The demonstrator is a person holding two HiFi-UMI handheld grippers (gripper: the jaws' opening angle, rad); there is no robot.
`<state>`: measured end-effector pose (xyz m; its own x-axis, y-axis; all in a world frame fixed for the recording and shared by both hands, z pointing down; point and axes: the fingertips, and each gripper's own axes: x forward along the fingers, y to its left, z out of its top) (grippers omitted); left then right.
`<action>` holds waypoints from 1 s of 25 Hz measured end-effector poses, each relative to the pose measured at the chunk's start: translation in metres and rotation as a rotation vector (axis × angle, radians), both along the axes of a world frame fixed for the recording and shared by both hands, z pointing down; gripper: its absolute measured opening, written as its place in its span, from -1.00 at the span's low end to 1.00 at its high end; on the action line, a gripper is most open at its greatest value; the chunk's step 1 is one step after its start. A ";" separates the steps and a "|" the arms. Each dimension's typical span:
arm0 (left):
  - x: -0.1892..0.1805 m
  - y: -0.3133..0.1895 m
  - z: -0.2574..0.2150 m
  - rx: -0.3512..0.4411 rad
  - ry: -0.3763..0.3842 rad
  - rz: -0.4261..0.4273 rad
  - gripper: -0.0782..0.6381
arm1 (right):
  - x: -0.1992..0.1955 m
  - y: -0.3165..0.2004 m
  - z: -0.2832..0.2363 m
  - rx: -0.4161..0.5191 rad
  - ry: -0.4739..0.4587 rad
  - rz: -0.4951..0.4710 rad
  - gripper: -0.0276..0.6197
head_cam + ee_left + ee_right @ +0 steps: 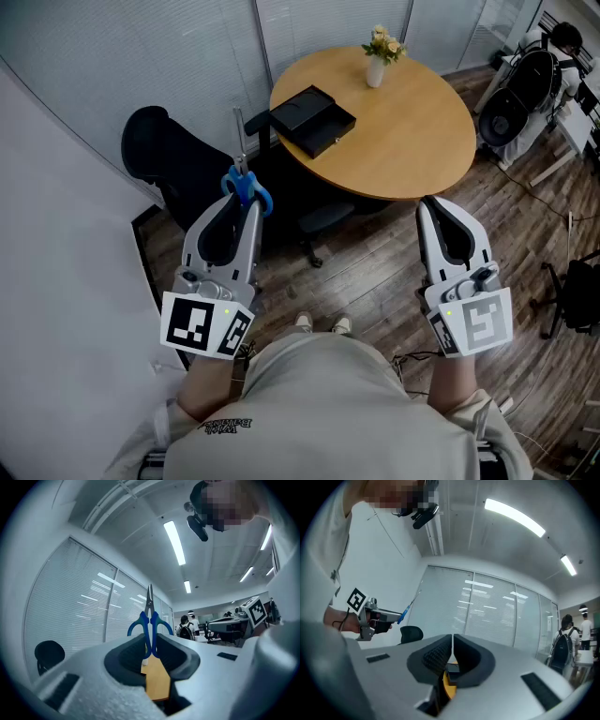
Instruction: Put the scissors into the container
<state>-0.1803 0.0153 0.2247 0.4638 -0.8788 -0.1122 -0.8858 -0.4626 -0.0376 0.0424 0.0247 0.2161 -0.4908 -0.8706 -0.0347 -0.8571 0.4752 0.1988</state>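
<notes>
Wood-floor office, round table [417, 141] w/ container [312, 119] — L tool [150, 649] pinching scissors [149, 620], R tool [452, 645] closed

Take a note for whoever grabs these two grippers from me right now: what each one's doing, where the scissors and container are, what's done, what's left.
Left gripper: shut on the scissors, pinched at the blue handles, blades pointing up.
Right gripper: shut, nothing in it.
Container: black, on the round table ahead, away from both grippers.
Done: scissors are in hand.
Left: carry them to the table and release them into the container.
</notes>
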 end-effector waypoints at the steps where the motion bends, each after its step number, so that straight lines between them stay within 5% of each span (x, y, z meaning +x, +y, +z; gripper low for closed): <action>1: 0.000 0.000 0.001 -0.003 0.000 0.001 -0.54 | 0.000 0.000 0.000 -0.002 -0.001 0.000 -0.81; 25: 0.018 0.006 0.020 -0.069 -0.026 0.004 -0.54 | 0.016 -0.002 0.024 -0.067 -0.003 0.019 -0.81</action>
<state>-0.1620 0.0210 0.2446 0.4691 -0.8823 -0.0392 -0.8831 -0.4683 -0.0281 0.0589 0.0229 0.2399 -0.4739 -0.8803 0.0221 -0.8668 0.4707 0.1647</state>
